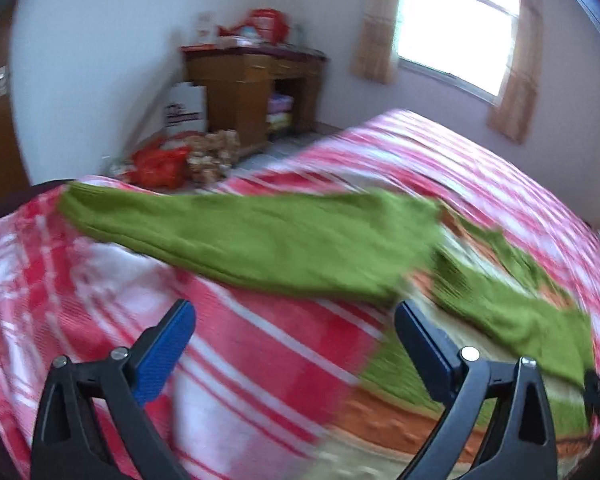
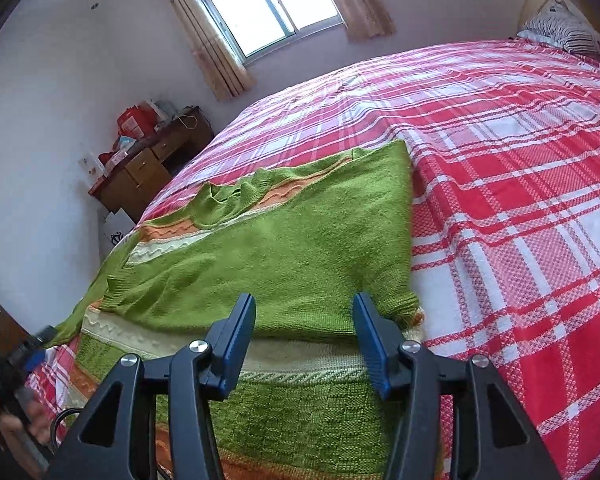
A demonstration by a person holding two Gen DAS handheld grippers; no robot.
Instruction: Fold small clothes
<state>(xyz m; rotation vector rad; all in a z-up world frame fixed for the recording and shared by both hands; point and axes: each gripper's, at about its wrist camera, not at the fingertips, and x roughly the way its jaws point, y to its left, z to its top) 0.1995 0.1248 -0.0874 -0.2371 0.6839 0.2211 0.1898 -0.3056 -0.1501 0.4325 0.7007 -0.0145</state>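
One green knitted sweater (image 2: 284, 248) with orange and cream wavy bands lay on the red-and-white plaid bedspread (image 2: 520, 200), filling the lower centre of the right wrist view. Its right side was folded over the body, and the collar sat bunched toward the upper left. In the blurred left wrist view, one long green sleeve (image 1: 240, 236) stretched flat across mid-frame.

A wooden desk (image 1: 256, 88) cluttered with red boxes stood in the upper centre there, with a red bag (image 1: 160, 166) on the floor and one curtained window (image 2: 260, 4) behind.

The left gripper (image 1: 296, 334) hung wide open above the bedspread, empty. The right gripper (image 2: 304, 328) was also spread apart, gripping nothing, over the sweater's folded edge.
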